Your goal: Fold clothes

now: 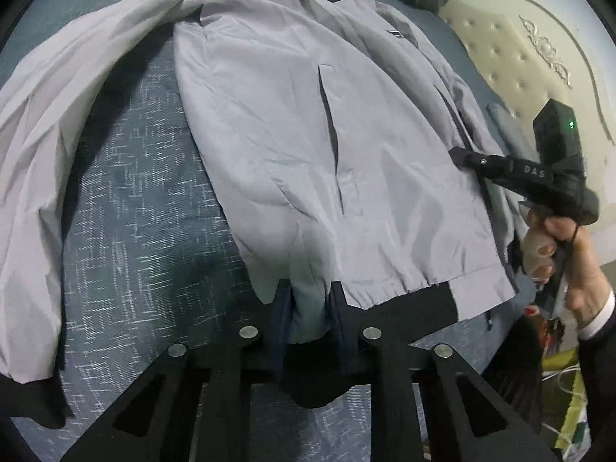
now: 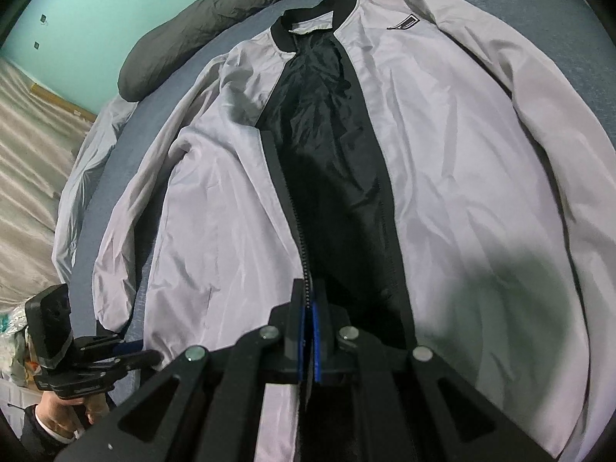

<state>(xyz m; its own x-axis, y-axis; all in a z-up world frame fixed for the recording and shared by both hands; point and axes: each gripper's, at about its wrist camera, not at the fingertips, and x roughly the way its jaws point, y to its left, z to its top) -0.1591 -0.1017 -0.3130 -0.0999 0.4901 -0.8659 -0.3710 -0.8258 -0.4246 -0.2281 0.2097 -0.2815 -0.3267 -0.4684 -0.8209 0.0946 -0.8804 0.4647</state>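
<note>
since the jacket [image 2: 442,161] is thin, slick and limp, edges grip best: right gripper [image 2: 310,308] pinches the zipper edge, left gripper [image 1: 308,300] pinches the hem.

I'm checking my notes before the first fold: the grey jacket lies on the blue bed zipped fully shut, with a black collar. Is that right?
Not quite. The grey jacket lies unzipped, its front parted to show the dark lining, as the right wrist view shows. The blue bed and black collar are as you noted.
</note>
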